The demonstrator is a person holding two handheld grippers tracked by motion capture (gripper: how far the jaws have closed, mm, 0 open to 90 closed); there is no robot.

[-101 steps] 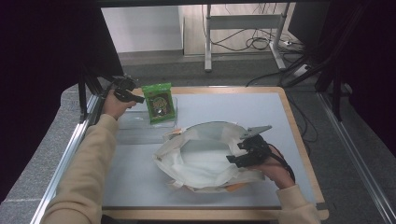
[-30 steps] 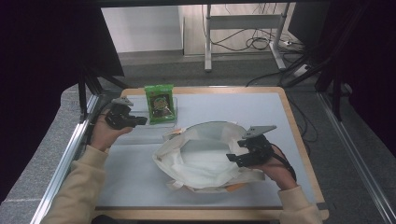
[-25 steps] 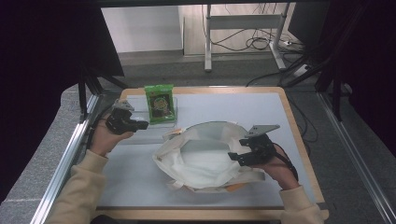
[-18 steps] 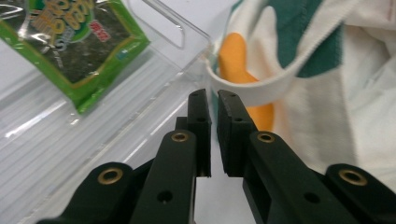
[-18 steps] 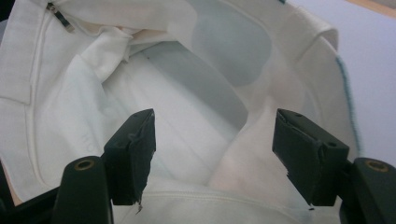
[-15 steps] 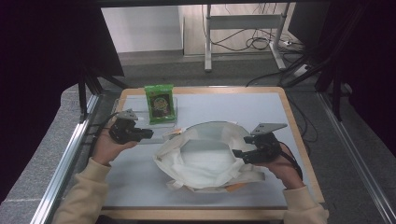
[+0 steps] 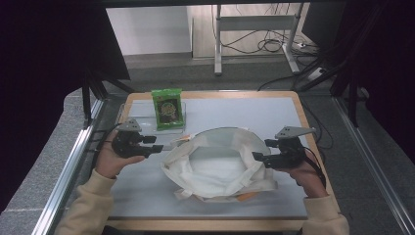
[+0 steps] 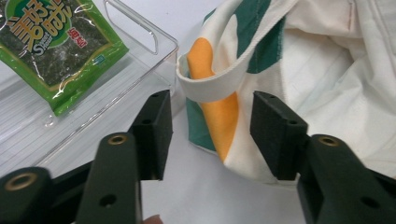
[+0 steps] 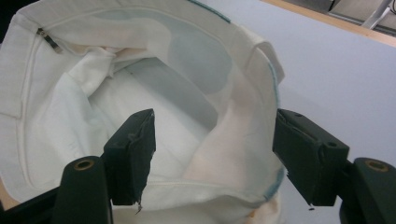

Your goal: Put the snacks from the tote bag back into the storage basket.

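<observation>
My left gripper (image 7: 157,143) has its jaws standing apart, having just been opening; in the left gripper view the strap (image 8: 219,77) of the tote bag (image 7: 220,164) lies in the gap between them, and neither pad presses on it. That strap, cream with orange and green patches, loops out from the bag's left side, near the left edge of the table (image 7: 254,110). My right gripper (image 7: 259,157) holds its jaws wide, straddling the bag's right rim (image 9: 261,107): in the right gripper view one jaw sits inside the mouth and the other outside, over the bare table surface. I cannot tell from the frames whether either pad bears on the cloth; a visible gap shows on both sides, so I record it as open. The bag sits in the middle of the table, a little toward the near edge, its mouth open and its white lining showing. Beyond my left gripper, toward the far left corner, a clear plastic tray (image 7: 131,113) rests on the table, and a green snack packet (image 7: 168,107) lies in it, propped up at its far end. The tray's near corner stands just beside the bag's strap.
</observation>
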